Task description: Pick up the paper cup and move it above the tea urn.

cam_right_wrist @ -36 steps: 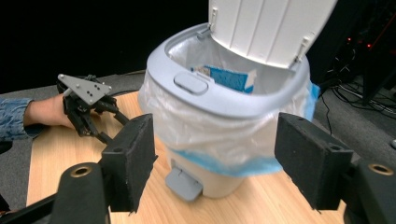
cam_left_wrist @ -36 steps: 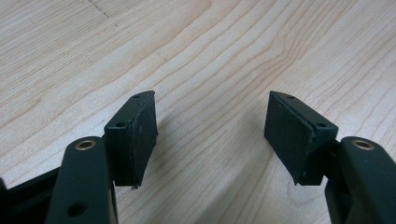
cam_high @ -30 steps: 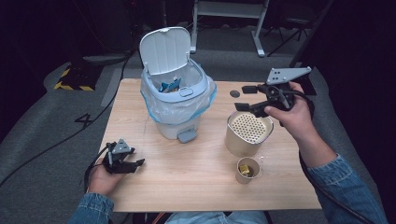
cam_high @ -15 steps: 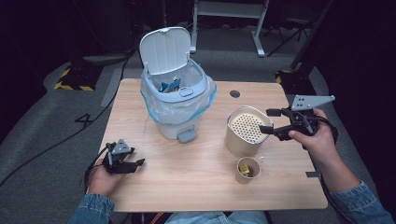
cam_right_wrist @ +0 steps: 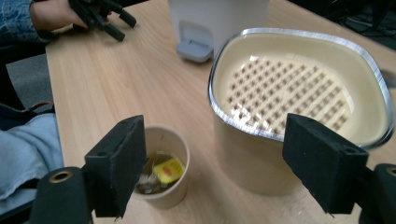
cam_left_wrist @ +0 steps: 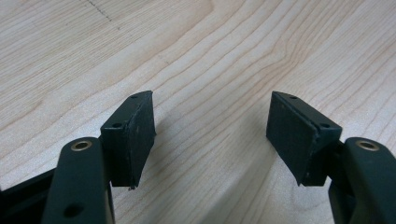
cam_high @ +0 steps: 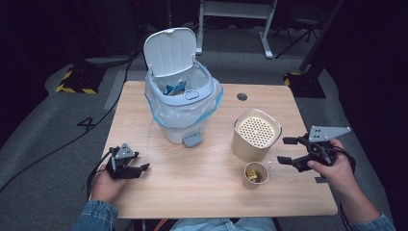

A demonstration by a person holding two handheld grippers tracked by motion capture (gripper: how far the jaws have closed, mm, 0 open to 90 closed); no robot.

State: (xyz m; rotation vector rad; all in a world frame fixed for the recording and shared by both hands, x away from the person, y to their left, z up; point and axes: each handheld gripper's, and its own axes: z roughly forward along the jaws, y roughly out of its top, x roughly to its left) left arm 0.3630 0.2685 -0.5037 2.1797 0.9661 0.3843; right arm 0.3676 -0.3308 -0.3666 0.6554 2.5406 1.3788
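Paper cup (cam_high: 255, 174) with a yellow-tagged tea bag (cam_right_wrist: 167, 170) stands on the near right of the light wood bench (cam_high: 202, 192), just in front of the cream perforated container (cam_high: 256, 134). My right hand-held gripper (cam_high: 287, 150) hovers just right of the cup, jaws spread and empty. My left hand-held gripper (cam_high: 139, 162) rests on the near left of the bench, jaws spread over bare wood grain. Farther back stands the bin (cam_high: 183, 103), lid up, with a blue liner. Grey floor (cam_high: 57, 125) and dark surroundings lie beyond.
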